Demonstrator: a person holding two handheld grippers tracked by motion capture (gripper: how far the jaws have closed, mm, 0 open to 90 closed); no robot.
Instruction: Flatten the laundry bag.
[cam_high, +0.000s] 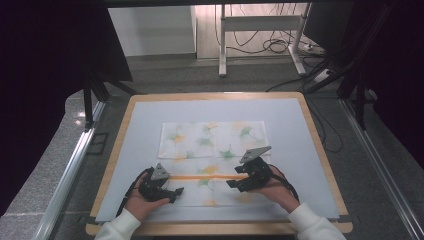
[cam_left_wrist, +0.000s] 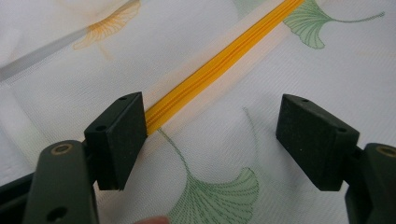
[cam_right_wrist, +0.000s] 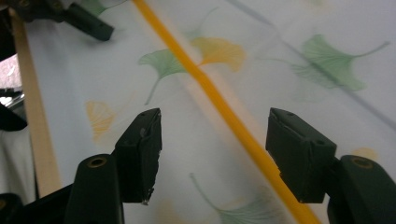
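A white cloth (cam_high: 212, 145) printed with green and orange ginkgo leaves lies flat on the mat. An orange zipper strip (cam_high: 205, 177) runs across its near half. My left gripper (cam_high: 177, 192) rests low at the strip's left end. In the left gripper view it (cam_left_wrist: 210, 135) is open, with the strip (cam_left_wrist: 219, 65) ending beside its left pad and printed cloth between the jaws. My right gripper (cam_high: 232, 184) hovers at the strip's right end. In the right gripper view it (cam_right_wrist: 215, 144) stands open, with the strip (cam_right_wrist: 210, 93) passing between the jaws untouched and the left gripper (cam_right_wrist: 88, 23) farther off.
The cloth sits on a pale blue mat (cam_high: 300, 150) over a wooden table (cam_high: 320, 150). Metal rails (cam_high: 70, 170) flank the table on both sides. A white frame (cam_high: 260, 22) and loose cables (cam_high: 275, 46) stand on the floor beyond the far edge.
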